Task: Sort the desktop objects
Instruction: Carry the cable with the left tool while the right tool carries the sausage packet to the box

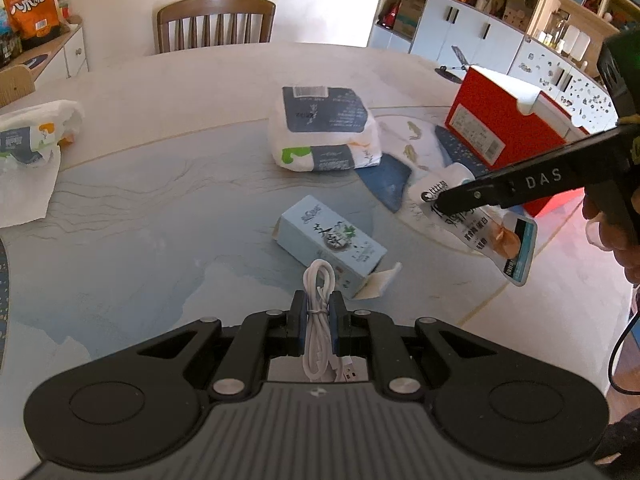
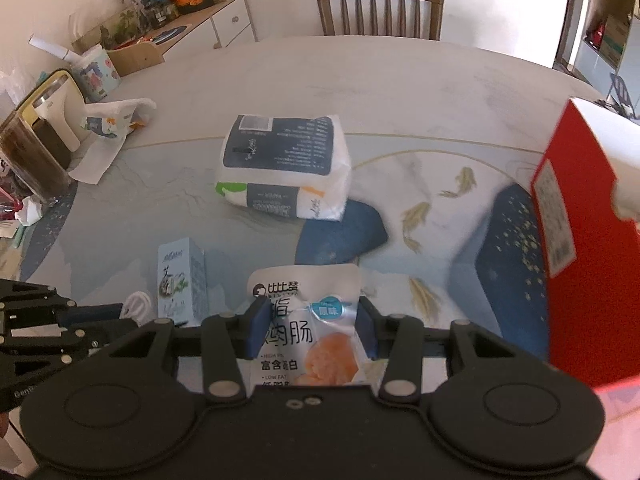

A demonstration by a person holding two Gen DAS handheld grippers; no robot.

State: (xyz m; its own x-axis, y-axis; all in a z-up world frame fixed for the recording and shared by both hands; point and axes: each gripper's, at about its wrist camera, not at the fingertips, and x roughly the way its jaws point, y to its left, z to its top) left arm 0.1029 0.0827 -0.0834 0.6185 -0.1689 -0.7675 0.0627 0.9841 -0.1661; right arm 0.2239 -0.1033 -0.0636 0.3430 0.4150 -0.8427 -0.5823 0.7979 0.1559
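Snack pouch (image 2: 308,332): clamped between the right claw's (image 2: 311,328) pads, lifted off the bench (image 1: 160,216), just in front of the red box (image 1: 500,128).
White cable (image 1: 318,312): a coiled bundle pinched in the clenched left claw (image 1: 318,316), well in front of the red box.
Blue carton (image 1: 328,244): lay flat left of the red box, flap open.
Tissue pack (image 1: 324,128): sat beside the red box, to its left.

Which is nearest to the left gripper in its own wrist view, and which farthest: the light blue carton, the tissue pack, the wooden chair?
1. Light blue carton, just ahead of the left gripper.
2. Tissue pack, mid-table.
3. Wooden chair, beyond the table's far edge.
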